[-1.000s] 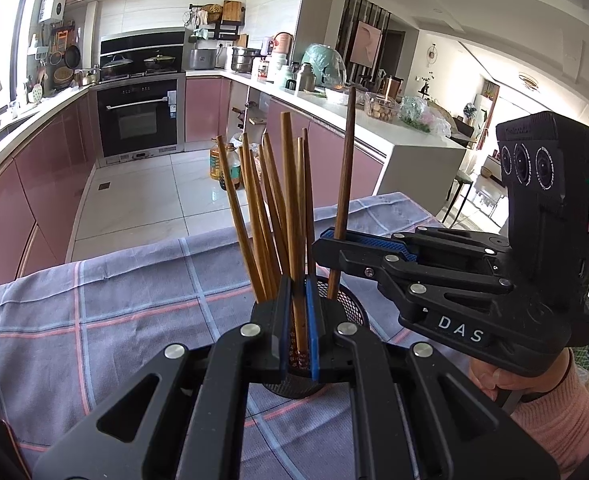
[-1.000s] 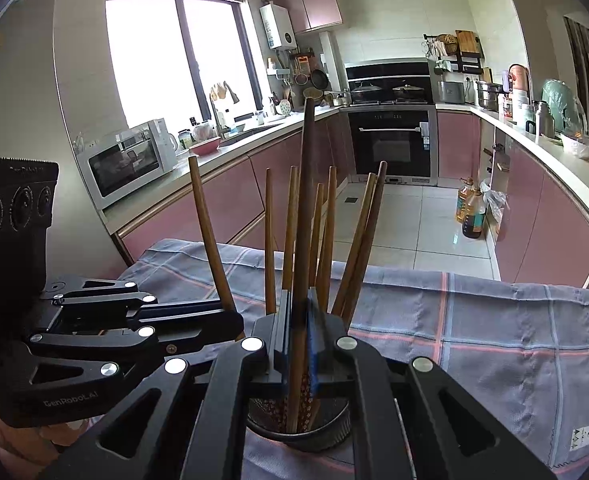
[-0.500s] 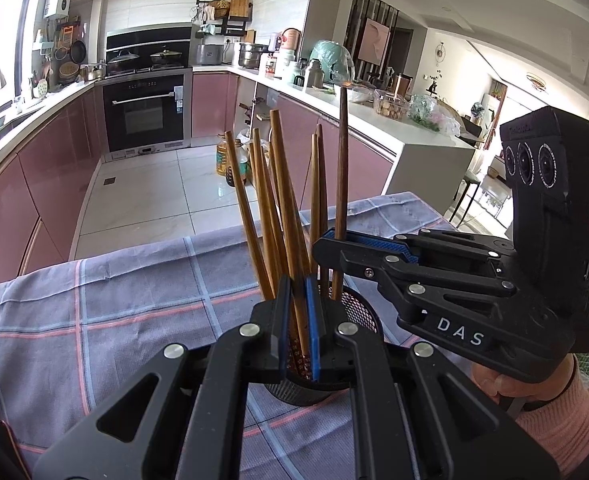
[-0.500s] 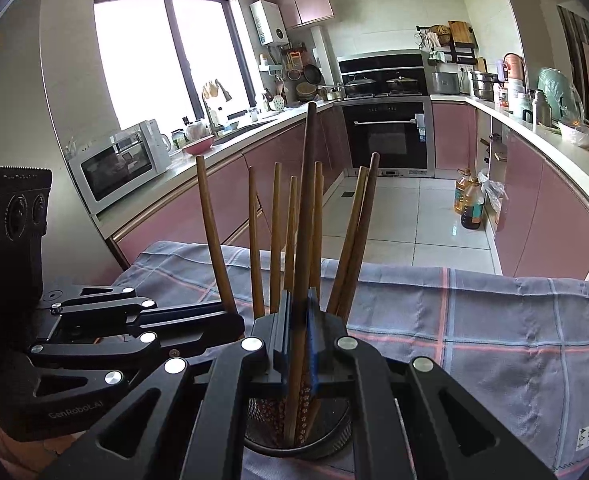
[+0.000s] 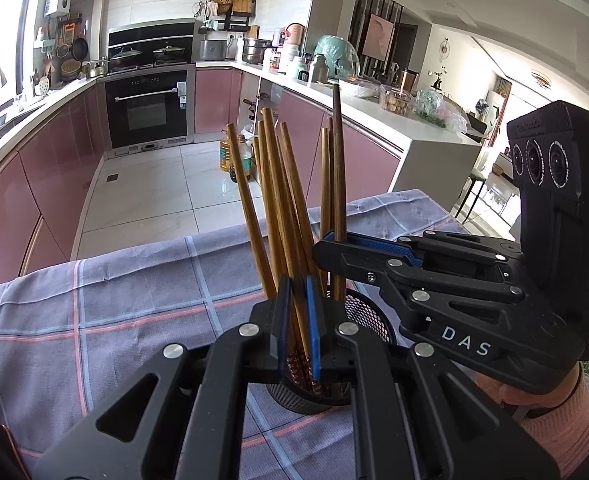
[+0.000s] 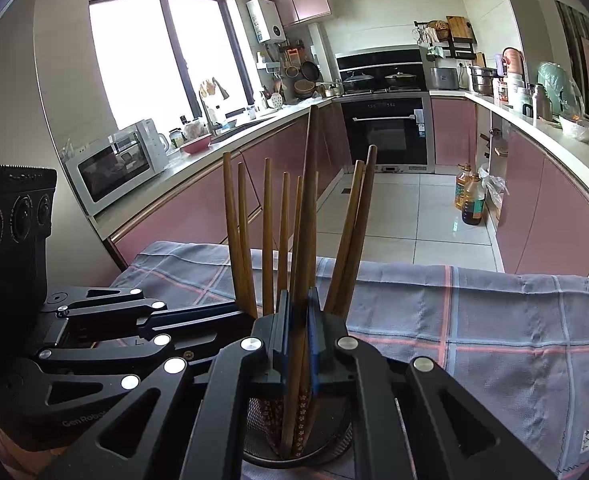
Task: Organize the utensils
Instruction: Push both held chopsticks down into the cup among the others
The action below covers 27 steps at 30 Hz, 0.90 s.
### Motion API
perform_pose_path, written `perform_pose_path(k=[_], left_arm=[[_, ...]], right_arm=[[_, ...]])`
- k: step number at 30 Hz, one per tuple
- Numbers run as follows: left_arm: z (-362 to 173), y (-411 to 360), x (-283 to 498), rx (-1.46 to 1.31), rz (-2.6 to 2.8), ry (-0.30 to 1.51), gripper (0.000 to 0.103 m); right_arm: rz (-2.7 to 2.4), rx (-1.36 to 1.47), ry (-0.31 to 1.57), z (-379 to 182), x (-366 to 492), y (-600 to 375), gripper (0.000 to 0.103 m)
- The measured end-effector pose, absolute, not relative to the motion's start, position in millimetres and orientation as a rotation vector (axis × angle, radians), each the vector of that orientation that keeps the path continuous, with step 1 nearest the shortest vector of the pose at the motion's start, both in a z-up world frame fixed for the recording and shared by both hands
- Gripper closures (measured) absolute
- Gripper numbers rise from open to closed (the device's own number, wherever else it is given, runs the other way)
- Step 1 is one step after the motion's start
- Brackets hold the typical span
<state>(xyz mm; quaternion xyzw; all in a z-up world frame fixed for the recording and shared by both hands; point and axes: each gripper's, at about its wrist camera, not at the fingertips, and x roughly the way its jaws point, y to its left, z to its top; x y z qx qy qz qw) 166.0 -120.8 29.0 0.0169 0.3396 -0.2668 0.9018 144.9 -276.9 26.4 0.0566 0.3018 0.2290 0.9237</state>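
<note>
A black mesh cup stands on the checked cloth and holds several wooden chopsticks. My left gripper is shut on a light wooden chopstick whose lower end is in the cup. My right gripper is shut on a dark brown chopstick, also standing in the cup. In the left wrist view the right gripper reaches in from the right and holds the dark chopstick upright. The left gripper shows at the left of the right wrist view.
The cloth-covered table's far edge drops to a tiled kitchen floor. Pink cabinets, an oven and a microwave stand beyond. Oil bottles sit on the floor.
Both grippers have sunk lower with their chopsticks, which now sit deeper in the cup. Both stay shut.
</note>
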Motion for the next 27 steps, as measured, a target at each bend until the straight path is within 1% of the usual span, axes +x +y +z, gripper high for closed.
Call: perform_pose_path(k=[18,27], left_arm=[[16,-119,174,0.027,-0.557,0.723,0.094],[12,-115,165,0.029,-0.564,0.711,0.094]], right_arm=[[0.476,0.129,0.631,20,152,-273,0.096],[0.475,0.136,0.635,16,149,-275,0.096]])
